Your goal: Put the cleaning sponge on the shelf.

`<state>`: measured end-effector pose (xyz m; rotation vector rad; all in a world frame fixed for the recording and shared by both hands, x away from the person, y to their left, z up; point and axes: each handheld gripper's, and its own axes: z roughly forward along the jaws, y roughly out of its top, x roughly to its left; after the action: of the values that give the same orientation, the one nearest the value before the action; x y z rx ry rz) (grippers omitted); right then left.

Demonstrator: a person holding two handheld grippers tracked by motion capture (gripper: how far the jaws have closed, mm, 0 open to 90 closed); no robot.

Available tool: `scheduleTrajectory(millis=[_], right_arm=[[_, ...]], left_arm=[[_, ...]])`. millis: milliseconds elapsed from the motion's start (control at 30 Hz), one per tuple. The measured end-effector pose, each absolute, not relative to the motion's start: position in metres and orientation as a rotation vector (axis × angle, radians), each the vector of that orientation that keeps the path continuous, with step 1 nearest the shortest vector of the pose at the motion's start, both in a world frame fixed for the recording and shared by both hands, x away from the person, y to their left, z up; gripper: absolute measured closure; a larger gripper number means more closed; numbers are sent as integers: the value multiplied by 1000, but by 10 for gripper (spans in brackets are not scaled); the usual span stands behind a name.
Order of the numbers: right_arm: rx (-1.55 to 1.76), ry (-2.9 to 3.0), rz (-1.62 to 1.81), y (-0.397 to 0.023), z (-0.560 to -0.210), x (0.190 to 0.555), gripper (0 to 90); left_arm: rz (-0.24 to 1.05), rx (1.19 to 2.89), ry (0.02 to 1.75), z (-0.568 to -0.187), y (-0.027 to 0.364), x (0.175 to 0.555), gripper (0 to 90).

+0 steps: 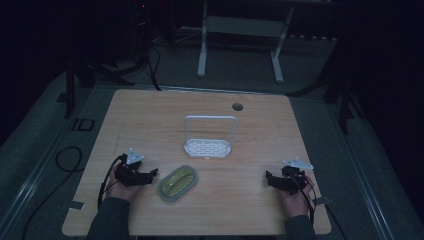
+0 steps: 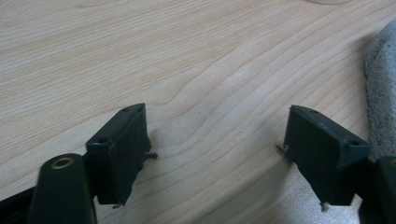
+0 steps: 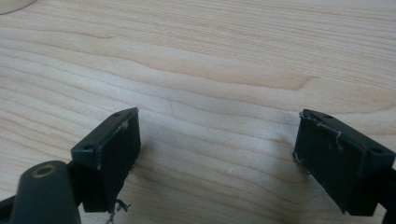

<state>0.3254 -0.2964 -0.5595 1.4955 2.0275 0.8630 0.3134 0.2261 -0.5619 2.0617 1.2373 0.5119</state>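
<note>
A greenish oval dish lies on the wooden table, front of centre. Behind it stands a white rack with an upright wire frame. My left gripper rests at the front left, just left of the dish, held by a hand. In the left gripper view that gripper is open, with bare wood between its jaws. My right gripper rests at the front right, pointing left toward the dish. Seen from its own camera, the right gripper is open over bare wood.
A round cable hole sits near the table's far edge. Beyond the table stand white table legs on a grey floor. Cables trail on the floor at the left. The table edge and grey floor show in the left gripper view.
</note>
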Motion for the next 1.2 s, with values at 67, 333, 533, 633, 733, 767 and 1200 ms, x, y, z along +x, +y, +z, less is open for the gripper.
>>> scheduleTrajectory(millis=[67, 333, 533, 633, 733, 767, 1200], right_arm=[[1497, 2026, 863, -296, -560, 325, 142], [1500, 2022, 862, -296, -559, 325, 142], [1499, 2023, 862, -296, -560, 325, 142], [1500, 2023, 861, -296, -559, 325, 142], [1500, 2023, 862, -296, -559, 325, 142], [1500, 2023, 862, -296, -559, 325, 142], [1500, 2023, 861, -296, -559, 325, 142]], left_arm=[[513, 2061, 1241, -561, 227, 313, 309], [472, 2080, 1255, -555, 233, 307, 469], [434, 2058, 1234, -547, 233, 301, 527], [400, 2057, 1188, -542, 232, 296, 607], [396, 2050, 1176, -538, 232, 293, 670], [391, 2041, 1170, -536, 232, 292, 684], [392, 2063, 1108, -515, 220, 283, 807]])
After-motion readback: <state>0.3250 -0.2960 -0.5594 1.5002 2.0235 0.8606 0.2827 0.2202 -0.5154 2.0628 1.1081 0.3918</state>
